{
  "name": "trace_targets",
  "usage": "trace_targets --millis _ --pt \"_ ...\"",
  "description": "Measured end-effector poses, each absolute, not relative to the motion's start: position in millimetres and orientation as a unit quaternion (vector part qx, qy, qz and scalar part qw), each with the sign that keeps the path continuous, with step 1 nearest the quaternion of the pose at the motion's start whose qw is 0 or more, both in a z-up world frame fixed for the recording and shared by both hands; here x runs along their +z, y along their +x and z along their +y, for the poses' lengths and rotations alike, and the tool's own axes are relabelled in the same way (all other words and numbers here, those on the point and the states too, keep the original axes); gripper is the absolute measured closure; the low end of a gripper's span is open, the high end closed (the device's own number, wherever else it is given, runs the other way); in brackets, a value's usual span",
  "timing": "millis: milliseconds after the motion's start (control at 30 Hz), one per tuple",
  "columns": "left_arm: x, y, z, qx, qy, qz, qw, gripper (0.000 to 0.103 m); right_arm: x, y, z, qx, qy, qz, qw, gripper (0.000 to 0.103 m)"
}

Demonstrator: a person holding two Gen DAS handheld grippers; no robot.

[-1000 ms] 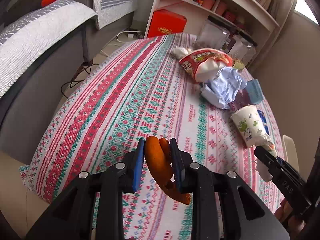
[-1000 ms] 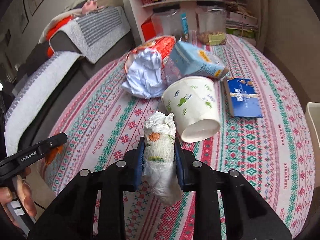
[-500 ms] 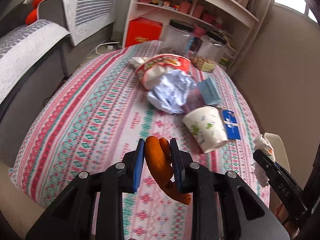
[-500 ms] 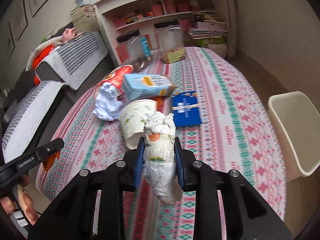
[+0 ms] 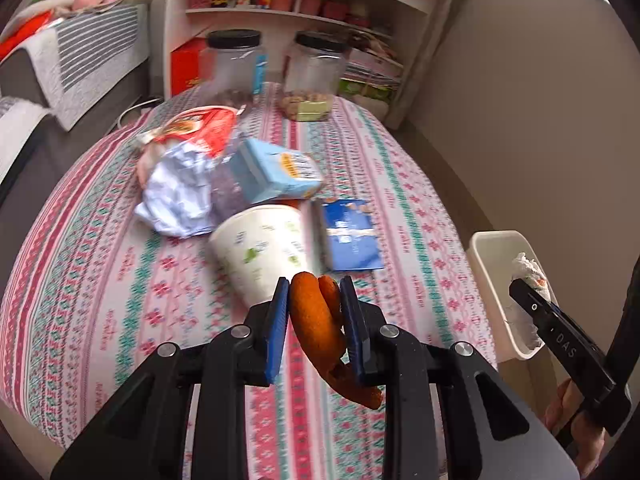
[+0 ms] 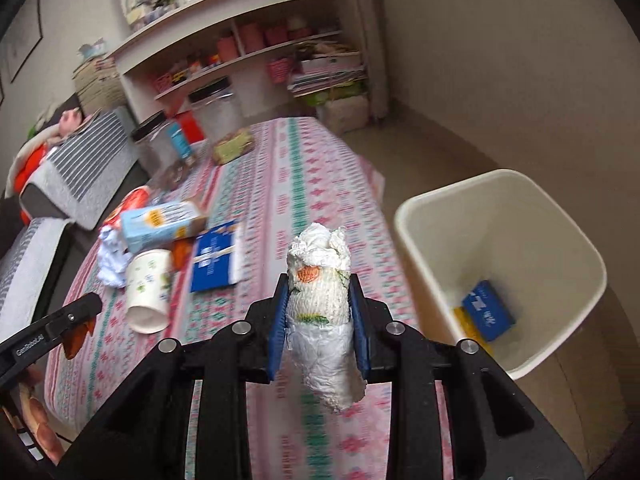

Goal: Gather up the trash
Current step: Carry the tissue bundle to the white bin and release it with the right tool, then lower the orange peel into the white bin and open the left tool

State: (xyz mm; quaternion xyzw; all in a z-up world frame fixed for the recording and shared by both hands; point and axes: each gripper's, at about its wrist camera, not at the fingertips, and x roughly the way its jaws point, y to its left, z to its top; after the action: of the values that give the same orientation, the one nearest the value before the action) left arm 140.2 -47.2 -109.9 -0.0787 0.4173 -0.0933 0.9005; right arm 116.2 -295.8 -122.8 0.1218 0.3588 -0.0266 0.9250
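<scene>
Behind everything we list white shelves with pots and boxes; below our tools lies a table under a red, pink and green patterned cloth.

Left to right, ahead of the left gripper:
- crumpled white paper, ahead to its left
- red snack bag, beyond the paper
- light blue carton, lying on its side
- paper cup, on its side, just beyond our fingertips
- dark blue packet, flat, beside the cup

We hold an orange peel clamped between the left blue pads.

Right gripper: our pads are pressed on a rolled white tissue printed with orange and green. Cream bin stands on the floor to its right, beside the table edge; a blue box lies inside.
</scene>
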Motion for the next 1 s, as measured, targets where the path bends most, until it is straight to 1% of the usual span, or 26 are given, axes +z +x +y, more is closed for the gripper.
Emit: trace_targets --millis 300,467,500,533,567,633,667,733,833,1000 --pt "-99.8 157.1 -128.5 -0.148 -0.046 0.409 0.899 0.077 -127.6 120.9 -373.3 -0.107 0.134 0.357 0.918 0.076" --pt "-91.2 163.4 -175.9 -0.179 -0.033 0.403 0.897 0.077 -131.0 124.7 -408.9 -0.146 0.14 0.361 0.911 0.073" --pt "-89.5 163.6 -183.7 -0.185 -0.03 0.401 0.896 0.077 -131.0 124.4 -414.9 -0.152 0.141 0.36 0.909 0.07" --pt "-87.9 164.3 -192.3 -0.191 -0.026 0.4 0.896 0.077 -130.2 124.5 -421.7 -0.163 0.141 0.361 0.907 0.061" --pt "-86.8 165.1 -201.6 -0.196 -0.021 0.4 0.895 0.077 -129.2 123.1 -428.2 -0.175 0.141 0.363 0.904 0.056" --pt "-85.2 167.5 -223.0 -0.21 -0.016 0.4 0.892 0.077 -127.1 116.5 -440.2 -0.197 0.148 0.36 0.9 0.036" --pt "-84.3 168.0 -235.6 -0.218 -0.012 0.402 0.889 0.077 -125.1 109.9 -448.2 -0.215 0.156 0.353 0.897 0.032" --pt "-84.2 168.9 -252.4 -0.23 -0.008 0.404 0.885 0.077 -124.6 100.7 -458.8 -0.232 0.164 0.35 0.893 0.022" --pt "-84.5 169.8 -274.3 -0.245 -0.005 0.41 0.878 0.077 -126.2 82.7 -475.7 -0.256 0.183 0.349 0.883 0.017" --pt "-88.4 172.8 -306.2 -0.265 -0.009 0.424 0.866 0.077 -133.6 49.6 -495.5 -0.281 0.217 0.351 0.867 0.015"
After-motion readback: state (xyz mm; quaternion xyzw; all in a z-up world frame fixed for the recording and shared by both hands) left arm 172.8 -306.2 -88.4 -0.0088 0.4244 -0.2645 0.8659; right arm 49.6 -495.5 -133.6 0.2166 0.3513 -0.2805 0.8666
